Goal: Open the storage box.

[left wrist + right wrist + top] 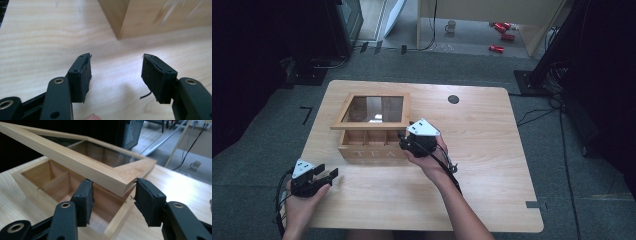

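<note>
Near the middle of the desk (482, 165), slightly toward ten o'clock, stands a wooden tea box (371, 145) with its glass-paned lid (372, 111) raised partway, hinged at the far side. Open compartments show beneath the lid's front edge. The right tool (412, 136) is at the box's front right corner, at about three o'clock from the box. In the right gripper view its jaws straddle the corner of the lid (125, 176): the lid's corner sits between the pads, with the left pad tucked under the front rail and the right pad beside the corner. I cannot tell whether the pads press on the wood; they stand partly apart. The left tool (328, 175) lies at about seven o'clock from the box, near the desk's front left edge, well apart from the box. Its jaws are about half open with nothing between them, only bare desk (37, 45) ahead and the box's corner (120, 22) farther on.
</note>
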